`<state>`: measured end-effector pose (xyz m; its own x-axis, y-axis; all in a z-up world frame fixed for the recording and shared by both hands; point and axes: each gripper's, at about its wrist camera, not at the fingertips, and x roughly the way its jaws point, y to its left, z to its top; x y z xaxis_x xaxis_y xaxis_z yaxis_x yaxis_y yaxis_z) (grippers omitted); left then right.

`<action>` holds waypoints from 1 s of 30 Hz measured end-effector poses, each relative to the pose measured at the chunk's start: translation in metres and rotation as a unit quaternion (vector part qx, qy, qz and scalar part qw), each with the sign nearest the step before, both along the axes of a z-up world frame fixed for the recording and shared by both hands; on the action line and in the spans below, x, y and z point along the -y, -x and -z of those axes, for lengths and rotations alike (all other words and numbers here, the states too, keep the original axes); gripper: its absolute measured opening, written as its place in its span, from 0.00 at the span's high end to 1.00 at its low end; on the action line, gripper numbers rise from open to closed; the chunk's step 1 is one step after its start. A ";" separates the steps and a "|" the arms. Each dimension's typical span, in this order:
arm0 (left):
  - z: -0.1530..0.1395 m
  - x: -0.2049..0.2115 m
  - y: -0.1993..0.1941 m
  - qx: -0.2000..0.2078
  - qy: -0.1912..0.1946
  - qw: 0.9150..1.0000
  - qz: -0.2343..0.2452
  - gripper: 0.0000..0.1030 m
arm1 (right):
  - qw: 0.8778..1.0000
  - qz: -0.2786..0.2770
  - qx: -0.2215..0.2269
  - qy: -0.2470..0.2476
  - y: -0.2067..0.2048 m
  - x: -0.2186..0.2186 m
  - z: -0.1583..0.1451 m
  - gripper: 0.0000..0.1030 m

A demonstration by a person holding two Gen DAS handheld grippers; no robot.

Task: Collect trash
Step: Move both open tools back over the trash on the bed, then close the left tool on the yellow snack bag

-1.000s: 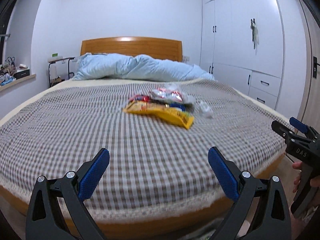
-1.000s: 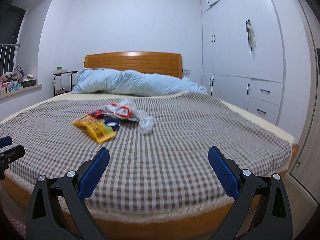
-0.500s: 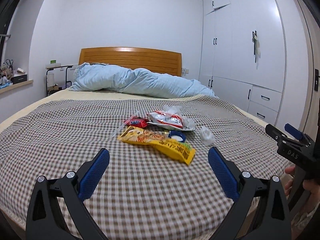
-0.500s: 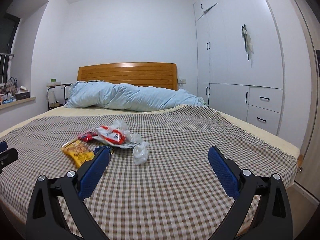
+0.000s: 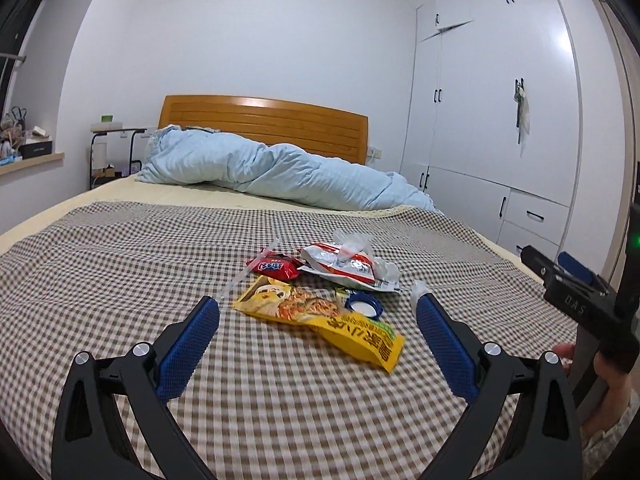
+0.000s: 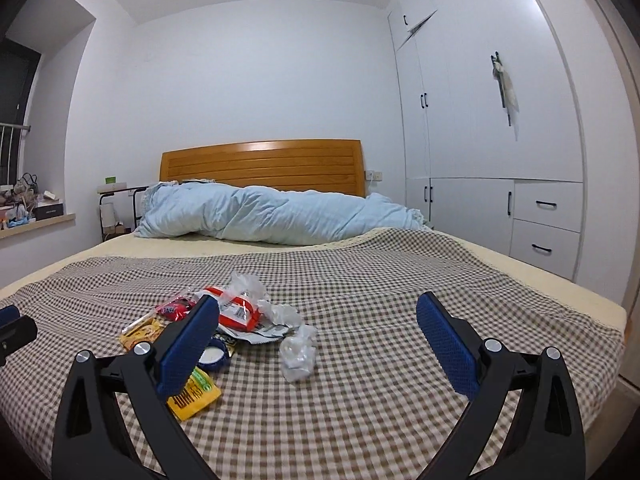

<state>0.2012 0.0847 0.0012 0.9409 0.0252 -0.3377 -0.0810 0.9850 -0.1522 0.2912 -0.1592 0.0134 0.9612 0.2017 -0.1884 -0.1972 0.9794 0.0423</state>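
The trash sits in a loose cluster on the checked bedspread [image 5: 120,264], well in from the foot edge and nearer the bed's right side. The left gripper [image 5: 318,312] hangs above the spread with its blue pads [image 5: 188,344] spread wide and nothing between them; the yellow snack packet [image 5: 320,316] lies directly ahead, in the gap between the fingers. Just beyond it are a blue lid [image 5: 363,305], a small red wrapper [image 5: 274,267] and a red-and-white foil bag [image 5: 344,266], the bag overlapping the lid's far side. The right gripper [image 6: 318,312] is equally wide open and empty. A crumpled clear wrap [image 6: 298,354] rests ahead between its fingers, closer to the left one, whose pad [image 6: 186,350] hides part of the yellow packet and the lid. A rolled blue duvet [image 6: 272,214] lies along the head end.
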 end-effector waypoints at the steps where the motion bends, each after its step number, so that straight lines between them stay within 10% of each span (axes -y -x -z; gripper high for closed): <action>1: -0.001 -0.003 -0.004 0.001 0.008 1.000 0.001 0.07 | 1.000 -0.003 0.003 0.000 -0.003 -0.001 0.000 0.08; 16: 0.006 -0.019 -0.050 -0.029 0.014 0.999 0.003 0.07 | 0.999 0.023 -0.028 -0.020 -0.034 0.014 0.009 0.08; 30: 0.051 0.011 -0.109 -0.139 0.055 0.989 0.022 0.07 | 0.994 0.048 -0.094 -0.013 -0.056 0.010 0.030 0.08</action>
<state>0.3097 0.0732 -0.0497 0.8113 -0.0640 -0.5812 -0.0925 0.9674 -0.2357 0.3468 -0.1695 -0.0165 0.9247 0.1182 -0.3618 -0.0897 0.9915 0.0947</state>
